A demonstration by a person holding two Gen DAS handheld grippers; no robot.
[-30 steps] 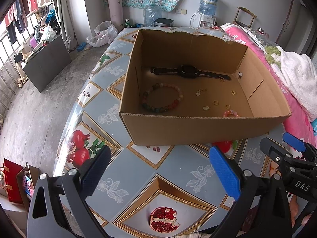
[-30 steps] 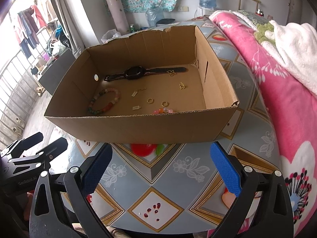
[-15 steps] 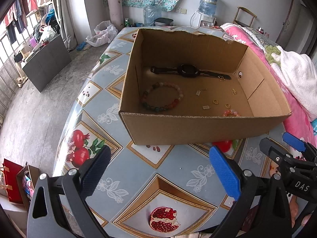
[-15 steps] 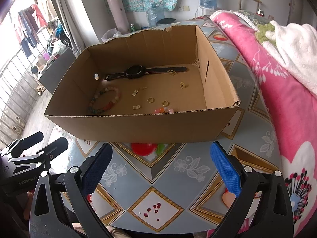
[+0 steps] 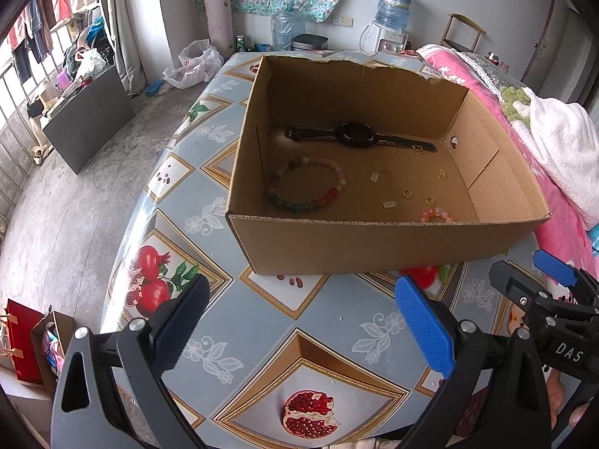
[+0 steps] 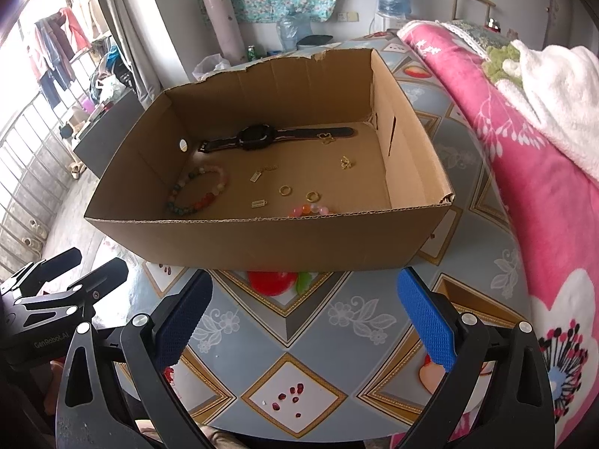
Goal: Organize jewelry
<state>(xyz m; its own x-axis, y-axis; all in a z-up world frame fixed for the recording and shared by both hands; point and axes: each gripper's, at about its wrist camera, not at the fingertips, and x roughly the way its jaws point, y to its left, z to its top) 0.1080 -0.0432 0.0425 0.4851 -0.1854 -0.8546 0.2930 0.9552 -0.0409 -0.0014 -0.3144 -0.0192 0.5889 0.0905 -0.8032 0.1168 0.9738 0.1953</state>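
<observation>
An open cardboard box (image 5: 374, 247) (image 6: 262, 241) stands on the patterned table. Inside lie a black watch (image 5: 355, 135) (image 6: 258, 137), a multicoloured bead bracelet (image 5: 306, 189) (image 6: 198, 194), a small pink bead bracelet (image 5: 436, 216) (image 6: 310, 210), two gold rings (image 5: 408, 194) (image 6: 285, 189) and several small gold charms. My left gripper (image 5: 299, 321) hangs open in front of the box's near wall, nothing between its blue pads. My right gripper (image 6: 305, 318) is open too, empty, to the right of the left one.
The tablecloth (image 5: 262, 336) shows pomegranate prints. A pink blanket (image 6: 505, 172) with a white towel (image 6: 554, 86) lies right of the box. Beyond the table are a concrete floor (image 5: 75, 187), a water dispenser (image 5: 393, 18) and a clothes rack. A red bag (image 5: 18, 340) stands at lower left.
</observation>
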